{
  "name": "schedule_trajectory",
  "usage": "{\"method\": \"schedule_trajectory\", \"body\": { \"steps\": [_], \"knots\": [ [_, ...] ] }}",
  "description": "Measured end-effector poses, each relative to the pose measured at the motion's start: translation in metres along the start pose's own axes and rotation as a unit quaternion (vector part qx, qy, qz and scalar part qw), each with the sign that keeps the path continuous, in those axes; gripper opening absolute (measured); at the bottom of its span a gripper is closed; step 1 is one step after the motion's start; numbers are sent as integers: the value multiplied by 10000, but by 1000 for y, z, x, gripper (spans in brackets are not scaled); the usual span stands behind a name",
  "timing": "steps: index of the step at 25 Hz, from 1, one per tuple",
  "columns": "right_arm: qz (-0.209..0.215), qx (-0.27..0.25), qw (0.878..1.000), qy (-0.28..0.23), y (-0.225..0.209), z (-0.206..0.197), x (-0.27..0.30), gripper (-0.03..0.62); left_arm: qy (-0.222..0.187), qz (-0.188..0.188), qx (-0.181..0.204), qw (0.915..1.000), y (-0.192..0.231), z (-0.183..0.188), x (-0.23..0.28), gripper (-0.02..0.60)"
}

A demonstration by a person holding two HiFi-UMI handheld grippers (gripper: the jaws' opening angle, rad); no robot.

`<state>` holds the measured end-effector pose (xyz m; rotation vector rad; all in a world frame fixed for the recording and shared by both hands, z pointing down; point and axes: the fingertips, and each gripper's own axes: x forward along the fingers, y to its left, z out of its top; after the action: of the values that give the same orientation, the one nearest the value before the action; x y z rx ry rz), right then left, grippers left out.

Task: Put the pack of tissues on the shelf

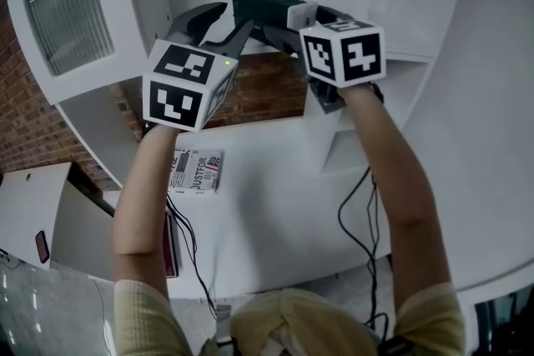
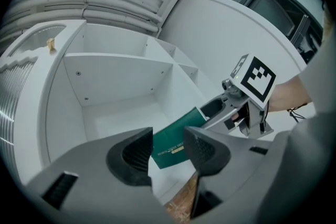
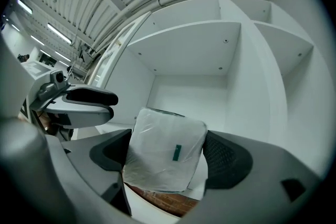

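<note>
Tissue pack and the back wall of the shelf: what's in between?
Only bare white shelf floor lies between the tissue pack and the back wall, as the right gripper view shows.

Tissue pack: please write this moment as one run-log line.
green-and-white plastic-wrapped pack of tissues between pads of right claw, grip unclear | at front of white shelf | left claw open, empty

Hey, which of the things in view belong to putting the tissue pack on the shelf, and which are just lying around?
Part of the job: pack of tissues, between the jaws of the right gripper; shelf; left gripper, open and empty.
Just lying about: booklet on the table; cables; ribbed-glass door.
</note>
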<state>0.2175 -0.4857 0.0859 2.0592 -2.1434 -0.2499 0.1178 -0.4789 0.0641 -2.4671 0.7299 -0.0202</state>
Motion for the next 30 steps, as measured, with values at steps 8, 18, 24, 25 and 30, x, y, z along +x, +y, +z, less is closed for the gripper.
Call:
{"method": "schedule_trajectory", "body": {
  "steps": [8, 18, 24, 25, 30],
  "knots": [
    [-381, -308, 9946, -913, -8, 29, -20, 407, 38, 5, 4, 10000, -8, 1, 0, 166],
    [-185, -59, 9915, -1286, 3, 32, -54, 405, -301, 204, -336, 9988, -8, 12, -21, 166],
    [-59, 233, 9895, -1427, 6, 26, -73, 405, -672, 296, -568, 9957, -5, 25, -47, 164],
    [-35, 275, 9890, -1452, 7, 24, -77, 403, -735, 314, -601, 9950, -5, 26, -51, 164],
    [87, 437, 9863, -1587, 16, 17, -96, 403, -1020, 499, -638, 9915, -5, 32, -75, 131]
  ]
}}
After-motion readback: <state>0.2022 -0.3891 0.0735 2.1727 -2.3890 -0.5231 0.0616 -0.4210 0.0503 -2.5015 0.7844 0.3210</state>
